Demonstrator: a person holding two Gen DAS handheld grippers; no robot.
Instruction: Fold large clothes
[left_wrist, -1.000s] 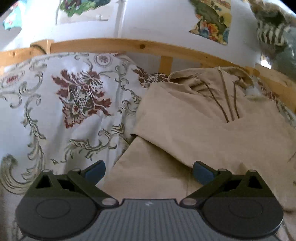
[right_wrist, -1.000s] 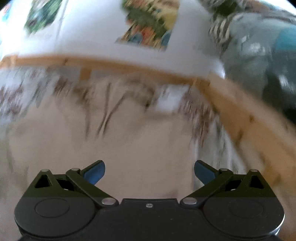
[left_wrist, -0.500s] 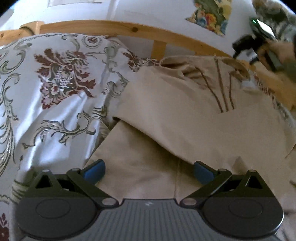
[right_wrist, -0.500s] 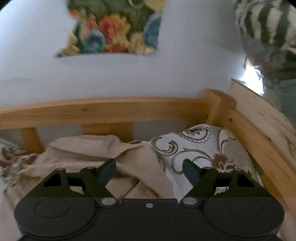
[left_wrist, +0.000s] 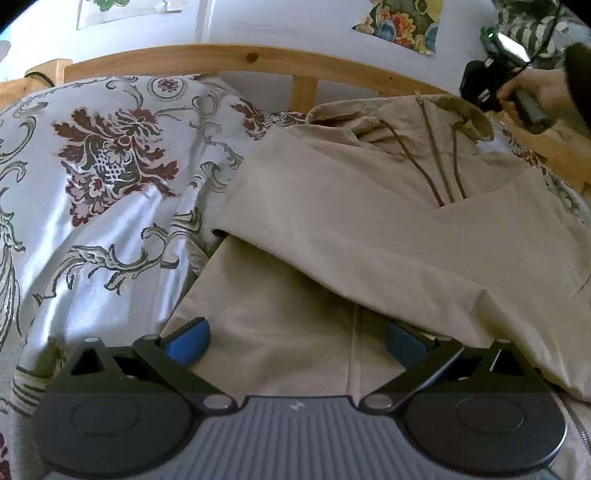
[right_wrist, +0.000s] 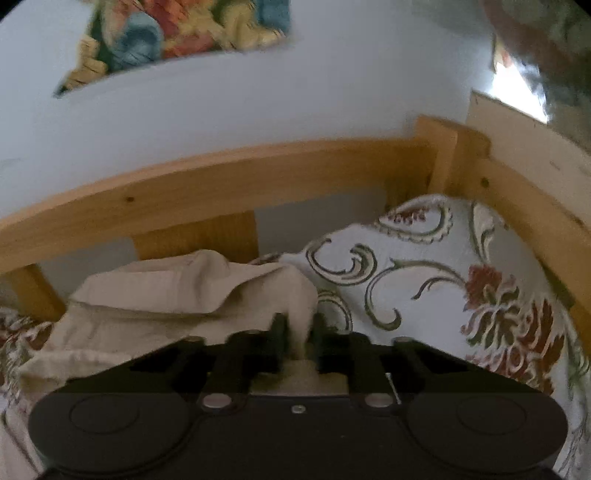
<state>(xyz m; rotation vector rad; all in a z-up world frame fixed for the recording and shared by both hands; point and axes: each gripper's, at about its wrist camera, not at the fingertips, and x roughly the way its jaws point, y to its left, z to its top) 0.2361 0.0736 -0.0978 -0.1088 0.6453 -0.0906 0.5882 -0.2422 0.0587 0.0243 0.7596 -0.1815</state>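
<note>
Bedspread: floral, fills the left of the left view. Bed rail: wood, arcs across the top. Hoodie: beige, centre to right, sleeve folded across the body, hood at upper right. Left gripper: bottom centre, jaws wide apart over the hem, gripping nothing. Right gripper: jaws pinched tight on the hood edge, beside the bedspread.

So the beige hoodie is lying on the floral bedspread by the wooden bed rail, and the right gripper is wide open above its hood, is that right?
Not quite. The beige hoodie does lie on the floral bedspread by the wooden bed rail, but the right gripper is not open: the right wrist view shows it shut on the hood's edge.
</note>
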